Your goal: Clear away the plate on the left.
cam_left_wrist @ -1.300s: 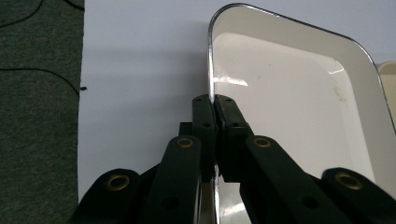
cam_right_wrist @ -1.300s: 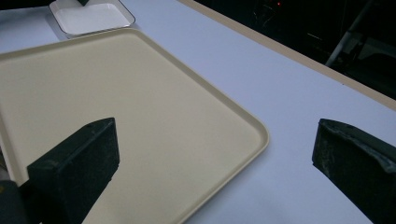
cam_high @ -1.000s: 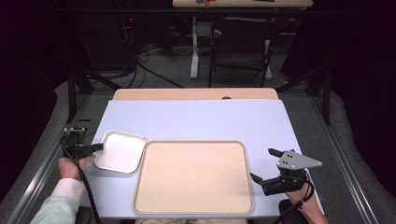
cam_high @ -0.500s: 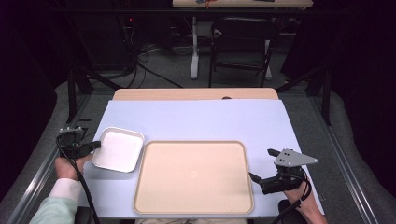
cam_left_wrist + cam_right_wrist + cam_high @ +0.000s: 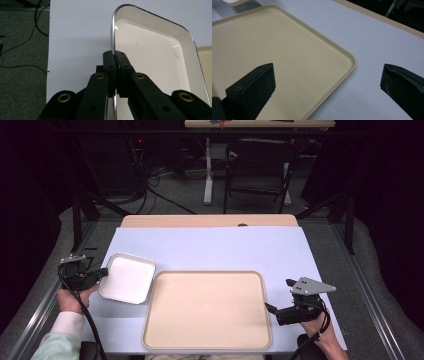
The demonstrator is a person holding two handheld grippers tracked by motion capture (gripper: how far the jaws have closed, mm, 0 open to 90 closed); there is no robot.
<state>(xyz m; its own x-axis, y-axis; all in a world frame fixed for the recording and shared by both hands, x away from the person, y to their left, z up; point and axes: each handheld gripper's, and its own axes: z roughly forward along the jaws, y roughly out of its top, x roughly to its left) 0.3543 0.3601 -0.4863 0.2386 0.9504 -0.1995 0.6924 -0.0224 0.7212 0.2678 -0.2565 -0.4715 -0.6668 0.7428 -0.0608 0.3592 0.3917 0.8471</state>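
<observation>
1. The left gripper (image 5: 100, 272) has its jaws clamped on the thin rim of the white rectangular dish (image 5: 127, 277); in the left gripper view the two black jaws meet on the dish's (image 5: 155, 57) shiny edge, one outside the wall and one inside, a hold that suits a shallow dish offering nothing else to pinch

2. The dish sits at the left of the pale blue surface (image 5: 220, 250), just beside the far left corner of the beige tray (image 5: 207, 307); whether its near corner overlaps the tray rim I cannot tell. It looks tilted, the gripped side higher, which fits a lift by one edge

3. The tray lies flat and bare in the middle of the near side, probably as the place meant to receive the dish

4. The right gripper (image 5: 272, 309) rests near the tray's right edge with its jaws wide apart and nothing between them; in the right gripper view they (image 5: 327, 82) frame the tray's (image 5: 287, 62) rounded corner, a likely spot for steadying the tray or waiting

5. My reading: the dish is being carried toward the tray, and a one-edge pinch could let it swing or slip
</observation>
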